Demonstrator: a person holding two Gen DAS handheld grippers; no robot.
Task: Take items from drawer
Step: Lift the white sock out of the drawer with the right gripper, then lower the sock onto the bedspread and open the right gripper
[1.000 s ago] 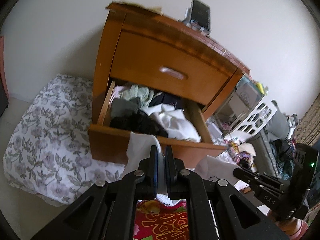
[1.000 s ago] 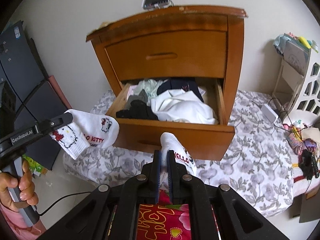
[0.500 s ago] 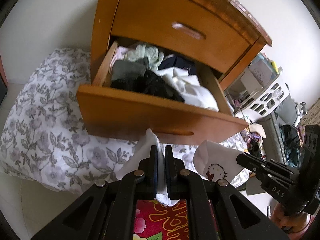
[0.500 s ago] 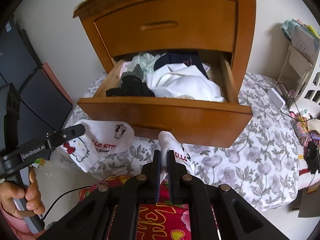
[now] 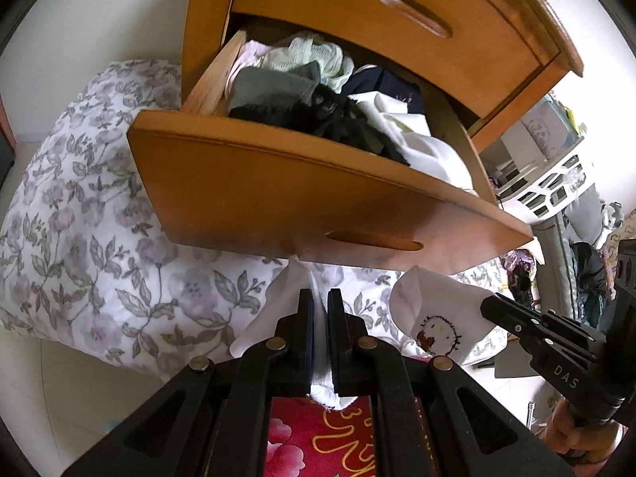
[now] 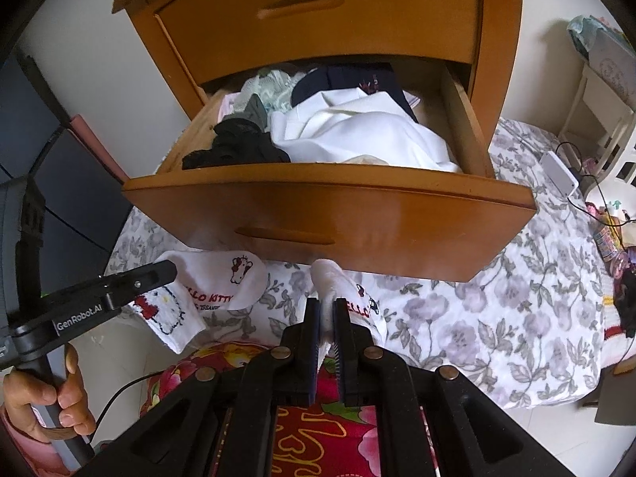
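My left hand-held gripper (image 5: 320, 310) pinches one white sock (image 5: 274, 310), my right hand-held gripper (image 6: 326, 318) another sock (image 6: 349, 298); both point toes-up toward the open drawer (image 6: 330, 206).

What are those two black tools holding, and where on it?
Each grips a white Hello Kitty sock. The left tool pinches one sock near its cuff; the right tool clamps the other sock mid-length.
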